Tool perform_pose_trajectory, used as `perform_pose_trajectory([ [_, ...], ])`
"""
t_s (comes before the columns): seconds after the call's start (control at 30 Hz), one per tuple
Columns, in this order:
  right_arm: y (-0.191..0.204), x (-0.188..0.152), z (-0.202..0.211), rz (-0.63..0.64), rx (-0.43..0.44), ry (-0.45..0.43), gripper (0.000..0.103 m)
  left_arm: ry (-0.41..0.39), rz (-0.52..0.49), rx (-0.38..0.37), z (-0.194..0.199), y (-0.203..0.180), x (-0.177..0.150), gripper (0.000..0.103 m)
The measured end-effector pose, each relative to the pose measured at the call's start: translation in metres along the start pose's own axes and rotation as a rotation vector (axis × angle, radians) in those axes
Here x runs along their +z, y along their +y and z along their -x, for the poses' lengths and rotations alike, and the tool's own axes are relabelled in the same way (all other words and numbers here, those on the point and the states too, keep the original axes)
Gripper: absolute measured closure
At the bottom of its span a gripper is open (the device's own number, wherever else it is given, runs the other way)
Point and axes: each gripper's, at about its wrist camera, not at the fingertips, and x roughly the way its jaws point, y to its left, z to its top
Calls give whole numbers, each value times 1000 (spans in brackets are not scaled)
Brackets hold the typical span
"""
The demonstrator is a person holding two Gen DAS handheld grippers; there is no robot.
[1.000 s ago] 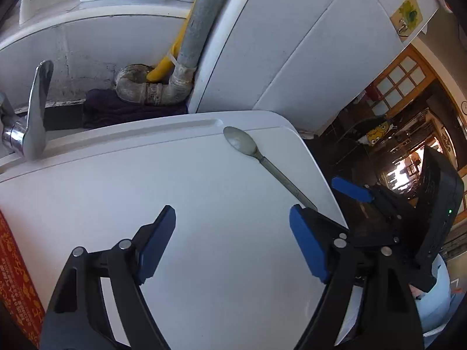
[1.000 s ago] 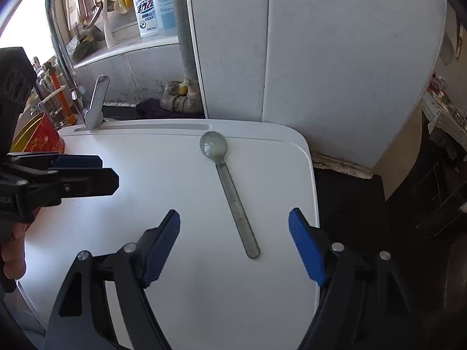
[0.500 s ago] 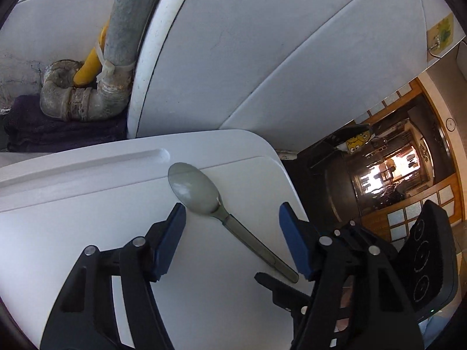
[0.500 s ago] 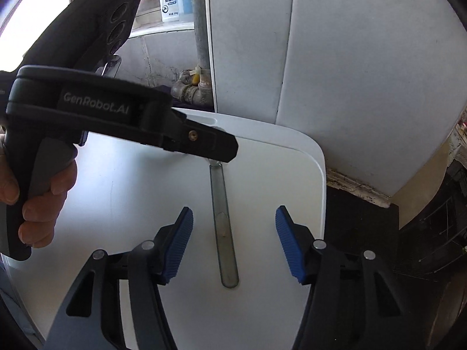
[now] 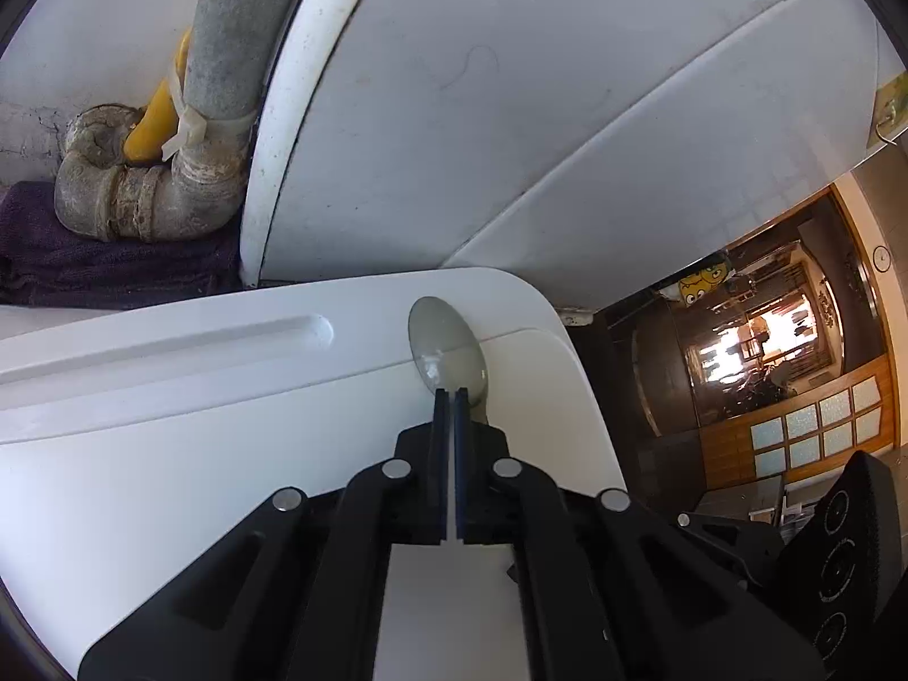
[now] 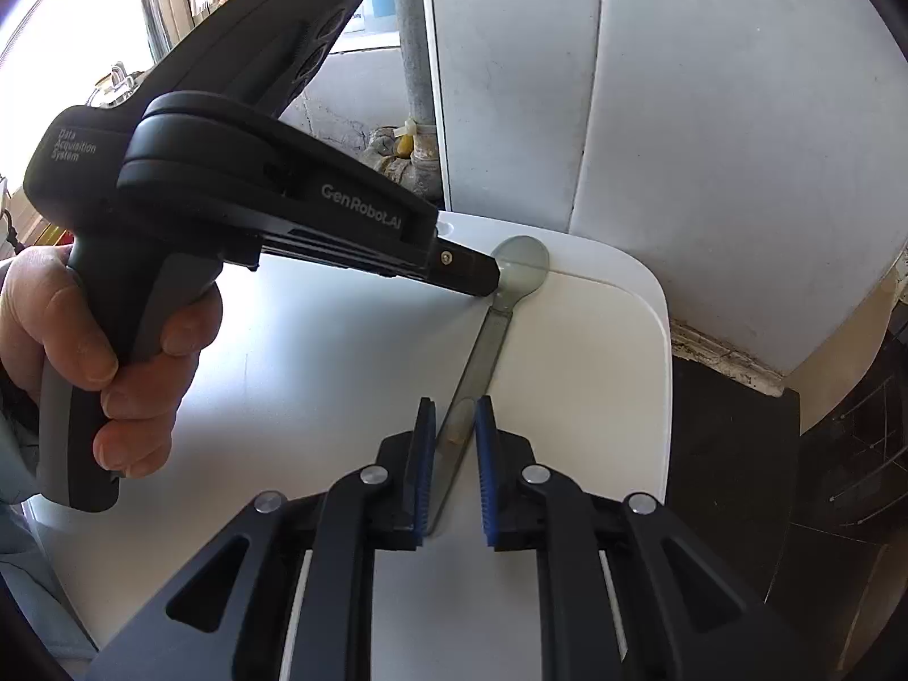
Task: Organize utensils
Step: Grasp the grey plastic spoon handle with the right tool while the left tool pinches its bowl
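Note:
A grey spoon (image 6: 499, 306) lies on the white board (image 6: 596, 374), bowl toward the wall. In the left wrist view its bowl (image 5: 445, 349) shows just beyond my left gripper (image 5: 451, 394), whose fingers are pressed together at the spoon's neck. In the right wrist view the left gripper's tip (image 6: 482, 278) touches the bowl's edge. My right gripper (image 6: 455, 414) has closed on the spoon's handle end, blue pads on either side of it with the handle between them.
A white panel wall (image 5: 511, 113) stands right behind the board. Grey pipes (image 5: 159, 193) and a dark cloth (image 5: 85, 267) sit at the back left. The board's right edge (image 6: 667, 397) drops to a dark floor. A hand (image 6: 108, 352) holds the left gripper.
Both grippers moved in on the spoon and shut: the left at the bowl's neck, the right around the handle end. Both were wide open a second ago.

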Motion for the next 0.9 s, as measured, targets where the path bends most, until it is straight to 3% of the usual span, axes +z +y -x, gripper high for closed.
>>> perform_pose_trajectory([
  [0.53,-3,0,14,-4,1,-25,91,10,6,3,36,35,-8,103],
  [0.8,6,-1,27,-3,17,-36,91,44,88,-28,55,56,-17,101],
  [0.87,9,-1,31,-2,22,-41,91,54,112,-30,59,63,-21,90],
  [0.9,10,-2,32,1,26,-41,91,57,125,-35,60,67,-23,74],
])
